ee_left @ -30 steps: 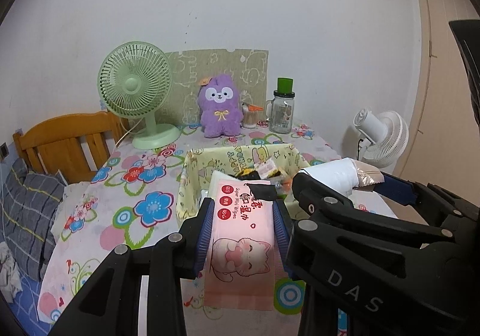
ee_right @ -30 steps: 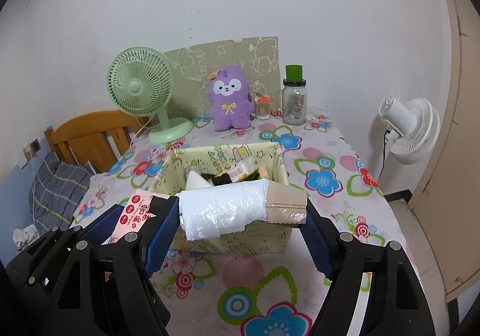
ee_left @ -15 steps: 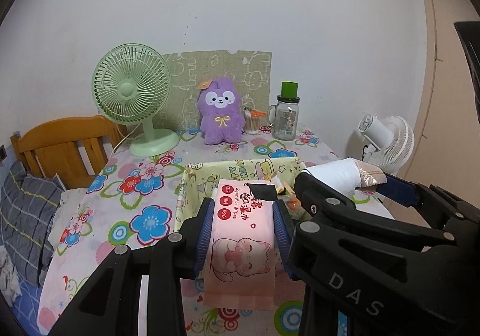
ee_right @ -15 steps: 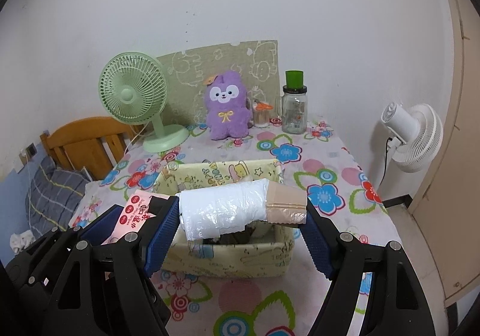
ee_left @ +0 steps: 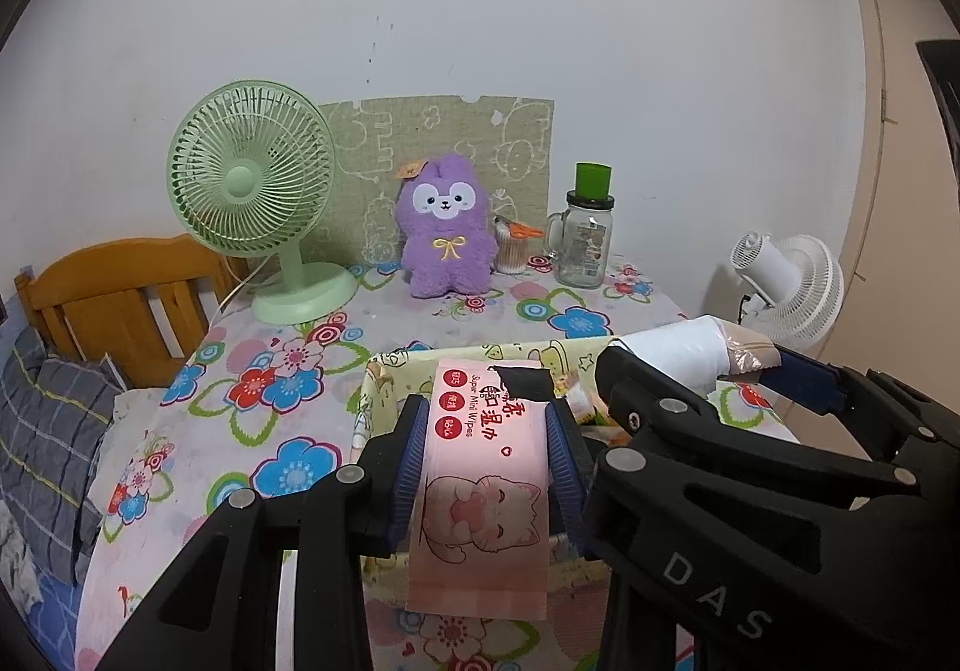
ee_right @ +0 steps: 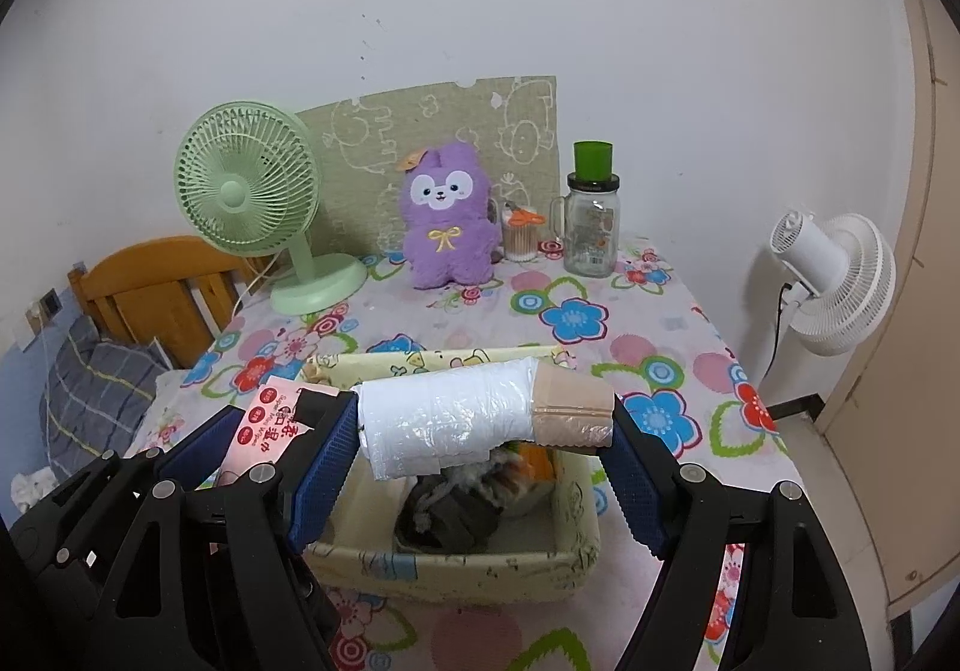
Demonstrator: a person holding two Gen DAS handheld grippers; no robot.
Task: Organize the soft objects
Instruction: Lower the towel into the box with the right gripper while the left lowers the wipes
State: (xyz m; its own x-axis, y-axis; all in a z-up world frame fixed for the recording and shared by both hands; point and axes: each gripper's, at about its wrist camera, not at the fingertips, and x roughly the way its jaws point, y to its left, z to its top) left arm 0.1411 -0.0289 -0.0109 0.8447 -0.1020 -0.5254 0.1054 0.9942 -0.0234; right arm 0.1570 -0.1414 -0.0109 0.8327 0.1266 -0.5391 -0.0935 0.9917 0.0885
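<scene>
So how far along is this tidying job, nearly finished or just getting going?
Partway, it seems. The fabric bin already holds a few soft items. In hand: the left gripper clamps a pink wipes pack, and the right gripper holds a white plastic-wrapped roll above the bin. Both remain to be dropped in; the purple plush sits untouched.

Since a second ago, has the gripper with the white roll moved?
Yes. The right gripper with the white roll has advanced over the fabric basket.

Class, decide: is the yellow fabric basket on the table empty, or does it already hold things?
It holds things. In the right wrist view the basket shows a dark bundle and orange items inside.
</scene>
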